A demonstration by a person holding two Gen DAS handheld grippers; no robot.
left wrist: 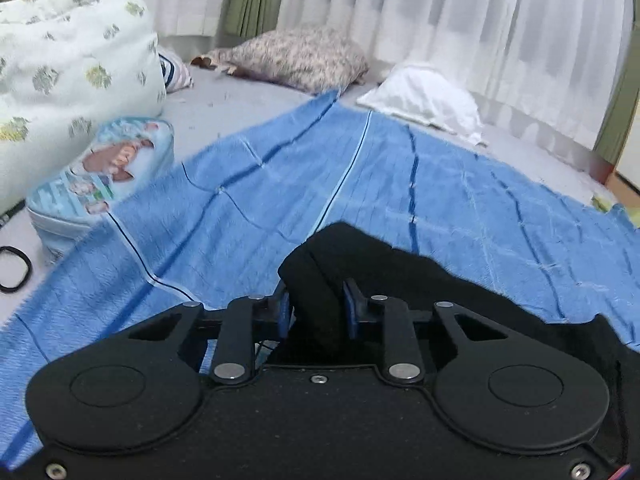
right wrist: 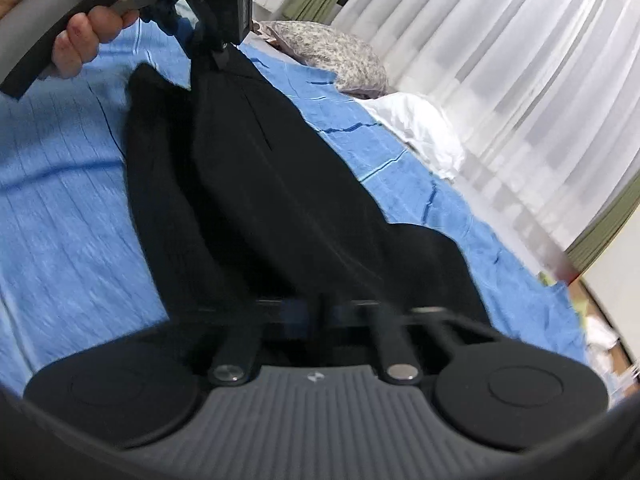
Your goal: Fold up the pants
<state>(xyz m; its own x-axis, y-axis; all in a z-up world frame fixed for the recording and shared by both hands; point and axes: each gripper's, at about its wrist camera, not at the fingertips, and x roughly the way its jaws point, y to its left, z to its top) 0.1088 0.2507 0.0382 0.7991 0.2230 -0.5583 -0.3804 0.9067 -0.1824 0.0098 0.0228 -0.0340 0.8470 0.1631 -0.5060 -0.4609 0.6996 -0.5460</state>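
Black pants hang stretched between my two grippers above a blue towel blanket. My left gripper is shut on a bunched corner of the pants, with blue pads pressed on the cloth. It also shows in the right wrist view at the top, held by a hand and pinching the far end. My right gripper is shut on the near end of the pants; its fingertips are blurred and buried in dark fabric.
The blue blanket lies on a grey bed. A big white patterned pillow, a printed pouch, a floral pillow and a white cloth lie around it. White curtains hang behind. A black band lies at left.
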